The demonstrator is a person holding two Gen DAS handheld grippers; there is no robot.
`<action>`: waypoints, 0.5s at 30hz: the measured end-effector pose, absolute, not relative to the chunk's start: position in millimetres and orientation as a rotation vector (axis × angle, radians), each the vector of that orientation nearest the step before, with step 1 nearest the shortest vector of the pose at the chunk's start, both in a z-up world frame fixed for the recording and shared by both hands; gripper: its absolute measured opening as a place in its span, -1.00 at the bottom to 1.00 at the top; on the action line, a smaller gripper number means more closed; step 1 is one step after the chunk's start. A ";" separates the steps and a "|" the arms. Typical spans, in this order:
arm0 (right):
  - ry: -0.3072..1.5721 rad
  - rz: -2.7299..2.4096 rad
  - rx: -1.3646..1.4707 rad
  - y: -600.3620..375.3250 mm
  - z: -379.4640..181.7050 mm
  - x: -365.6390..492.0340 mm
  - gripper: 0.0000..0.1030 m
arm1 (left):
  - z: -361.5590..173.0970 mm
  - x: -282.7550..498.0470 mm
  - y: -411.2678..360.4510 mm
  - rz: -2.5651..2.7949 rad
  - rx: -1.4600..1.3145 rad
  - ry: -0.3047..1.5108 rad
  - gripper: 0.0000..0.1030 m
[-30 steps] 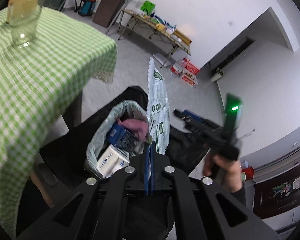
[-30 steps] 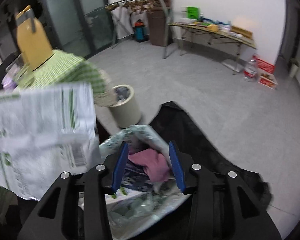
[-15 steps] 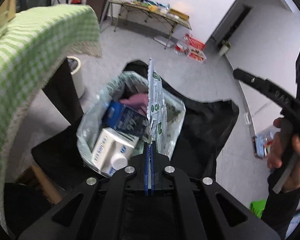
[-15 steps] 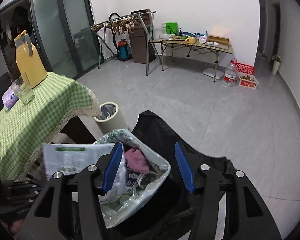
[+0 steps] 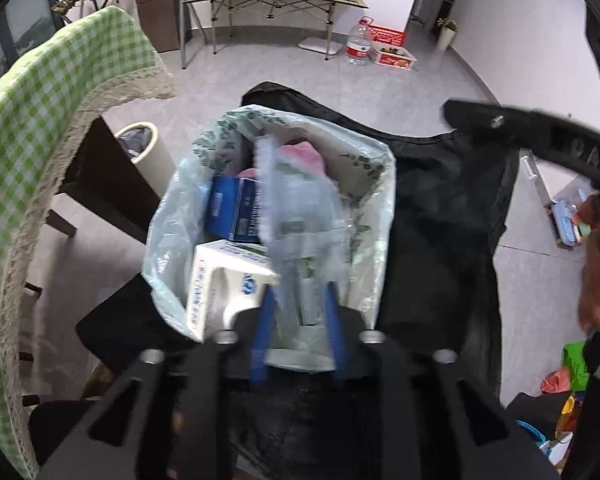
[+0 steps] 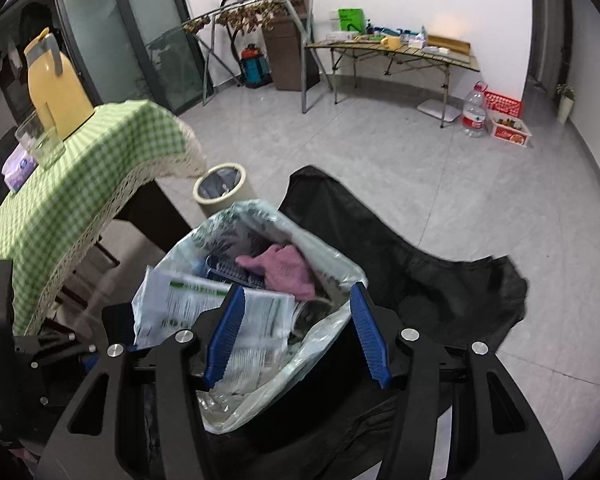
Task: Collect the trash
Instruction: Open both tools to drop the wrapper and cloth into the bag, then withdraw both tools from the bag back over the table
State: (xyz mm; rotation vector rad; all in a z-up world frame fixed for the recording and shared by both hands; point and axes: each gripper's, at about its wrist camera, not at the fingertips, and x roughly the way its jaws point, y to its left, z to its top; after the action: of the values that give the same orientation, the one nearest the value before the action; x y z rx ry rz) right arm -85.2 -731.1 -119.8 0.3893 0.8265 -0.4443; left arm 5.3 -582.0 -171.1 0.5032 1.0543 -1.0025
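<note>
Trash bag (image 5: 374, 184) holds white carton (image 5: 220, 280), blue box (image 5: 236, 208), pink cloth (image 6: 286, 270), printed wrapper (image 6: 256, 320); both grippers' fingers apart.

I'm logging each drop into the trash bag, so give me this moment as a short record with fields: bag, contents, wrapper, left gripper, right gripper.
bag: pale leaf-print trash bag, mouth open, sitting on a black bag
contents: blue carton, white carton, pink cloth
wrapper: white-and-green plastic wrapper, blurred, over the bag mouth
left gripper: open, wrapper between the fingers, not pinched
right gripper: open, empty, above the bag
</note>
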 end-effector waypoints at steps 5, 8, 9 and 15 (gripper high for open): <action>0.834 -0.427 0.420 -724.7 -131.1 -78.8 0.04 | -178.1 10.4 -586.0 -1.006 0.481 1.064 -0.34; 0.845 -0.415 0.414 -720.0 -134.2 -75.4 0.04 | -175.7 14.1 -583.0 -1.001 0.492 1.047 -0.34; 0.848 -0.410 0.413 -718.1 -134.8 -74.5 0.04 | -171.3 17.4 -578.4 -0.995 0.491 1.036 -0.34; 0.860 -0.416 0.416 -715.7 -135.5 -72.2 0.04 | -140.7 34.2 -554.5 -0.973 0.401 1.020 -0.12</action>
State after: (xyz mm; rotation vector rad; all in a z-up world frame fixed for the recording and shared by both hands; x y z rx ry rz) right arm -72.2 -715.7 -135.5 0.4158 0.8605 -0.4160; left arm 34.2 -554.5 -140.7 0.4014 1.0195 -0.9731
